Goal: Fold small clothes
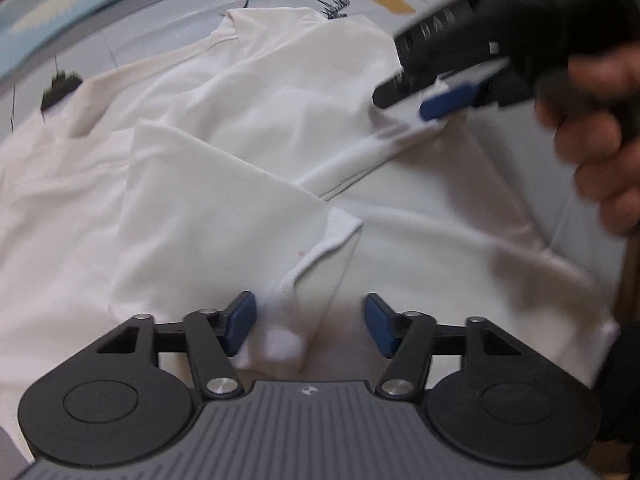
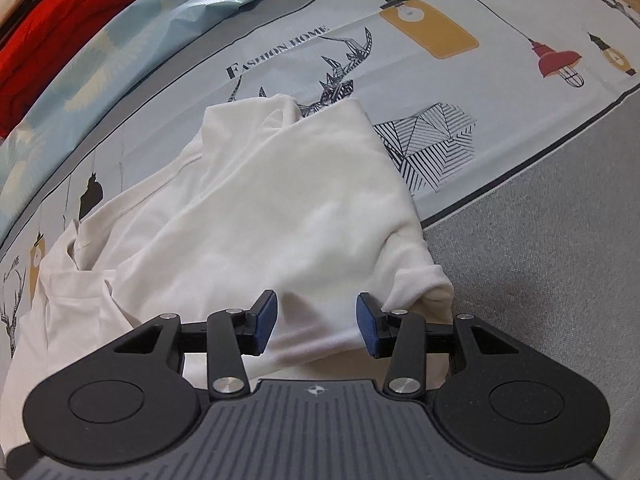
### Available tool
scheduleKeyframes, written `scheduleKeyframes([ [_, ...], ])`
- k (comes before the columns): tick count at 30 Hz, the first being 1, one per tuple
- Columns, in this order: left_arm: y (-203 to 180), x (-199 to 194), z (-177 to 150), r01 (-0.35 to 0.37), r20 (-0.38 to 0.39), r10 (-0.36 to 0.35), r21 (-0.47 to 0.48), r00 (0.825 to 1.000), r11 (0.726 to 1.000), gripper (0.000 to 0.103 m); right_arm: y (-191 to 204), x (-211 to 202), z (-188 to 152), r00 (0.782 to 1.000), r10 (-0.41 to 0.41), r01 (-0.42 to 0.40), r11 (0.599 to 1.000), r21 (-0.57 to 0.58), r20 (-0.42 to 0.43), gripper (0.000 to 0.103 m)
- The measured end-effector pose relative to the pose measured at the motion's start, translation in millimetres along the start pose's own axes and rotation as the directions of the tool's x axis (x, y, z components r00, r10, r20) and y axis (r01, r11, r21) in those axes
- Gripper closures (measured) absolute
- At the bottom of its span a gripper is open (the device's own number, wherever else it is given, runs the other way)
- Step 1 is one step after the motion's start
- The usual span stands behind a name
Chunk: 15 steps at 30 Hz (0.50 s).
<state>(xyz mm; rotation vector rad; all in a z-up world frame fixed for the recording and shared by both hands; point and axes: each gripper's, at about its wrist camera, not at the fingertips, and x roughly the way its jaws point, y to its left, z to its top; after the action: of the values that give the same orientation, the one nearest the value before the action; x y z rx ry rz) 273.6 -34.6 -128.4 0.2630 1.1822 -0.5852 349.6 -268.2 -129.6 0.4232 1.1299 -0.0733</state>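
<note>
A: Left wrist view first: what does the left hand-held gripper [image 1: 310, 322] look like?

B: Its blue pads stand apart at the lower middle of the frame. A folded sleeve cuff of the white short-sleeved cotton shirt [image 1: 240, 152] lies between them, just beside the left pad; the right pad is clear of cloth, so nothing is clamped.

A: Where is the shirt?

B: Spread and partly folded across the grey printed cloth [image 1: 460, 20] with lamp and deer drawings, filling most of the frame.

A: And the right hand-held gripper [image 1: 424, 106]?

B: It comes in blurred from the upper right, held by a bare hand [image 1: 588, 140], its tips at the shirt's right edge. In the right wrist view [image 2: 316, 318] its pads are parted over a fold of the shirt, not pressing it.

A: Anything else?

B: A red folded cloth [image 2: 60, 28] at the upper left of that view.
</note>
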Motion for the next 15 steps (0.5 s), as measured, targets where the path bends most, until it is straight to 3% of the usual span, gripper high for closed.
scheduleKeyframes([
  [2, -1.0, -0.8, 0.3, -0.048, 0.002, 0.048, 0.021, 0.999, 0.999, 0.070, 1.7, -1.2, 0.4, 1.000, -0.001, 0.001, 1.000, -0.008, 0.006, 0.057],
  [3, 2.0, -2.3, 0.7, -0.058, 0.001, 0.058, 0.016, 0.998, 0.998, 0.086, 1.7, -1.6, 0.4, 1.000, -0.002, 0.002, 1.000, -0.011, 0.007, 0.057],
  [4, 7.1, -5.0, 1.2, -0.042, 0.003, 0.042, -0.004, 0.999, 0.999, 0.096, 1.4, -1.7, 0.6, 1.000, -0.001, 0.001, 1.000, -0.011, 0.007, 0.057],
  [5, 11.8, -9.4, 2.0, -0.037, 0.016, 0.037, -0.019, 0.999, 0.999, 0.102, 0.5, -1.4, 1.0, 1.000, 0.001, -0.001, 1.000, -0.008, 0.005, 0.057],
  [7, 21.3, -24.5, 5.0, -0.051, 0.068, 0.053, -0.037, 0.996, 0.998, 0.102, -0.7, -0.8, 1.7, 1.000, 0.001, -0.001, 1.000, -0.003, 0.002, 0.057],
  [10, 65.4, -64.3, 7.5, 0.035, 0.226, 0.017, -0.227, 0.974, 0.973, 0.102, -1.2, -0.4, 2.4, 1.000, 0.002, -0.002, 1.000, -0.001, 0.000, 0.057],
  [11, 88.1, -77.9, 5.1, 0.058, 0.282, 0.040, -0.330, 0.958, 0.942, 0.102, -1.3, -0.5, 2.6, 1.000, 0.003, -0.003, 1.000, 0.002, 0.000, 0.057],
  [12, 112.9, -90.1, -1.1, 0.061, 0.321, 0.097, -0.448, 0.942, 0.892, 0.102, -1.3, -0.6, 2.9, 1.000, 0.003, -0.003, 1.000, 0.005, 0.001, 0.057],
  [13, 138.5, -100.6, -11.7, 0.042, 0.327, 0.185, -0.580, 0.927, 0.814, 0.101, -1.4, -0.5, 3.1, 1.000, 0.002, -0.002, 1.000, 0.006, 0.002, 0.057],
  [15, 181.6, -112.6, -39.3, -0.030, 0.236, 0.343, -0.784, 0.909, 0.620, 0.099, -1.4, -0.4, 3.1, 1.000, 0.001, -0.001, 1.000, 0.006, 0.003, 0.057],
])
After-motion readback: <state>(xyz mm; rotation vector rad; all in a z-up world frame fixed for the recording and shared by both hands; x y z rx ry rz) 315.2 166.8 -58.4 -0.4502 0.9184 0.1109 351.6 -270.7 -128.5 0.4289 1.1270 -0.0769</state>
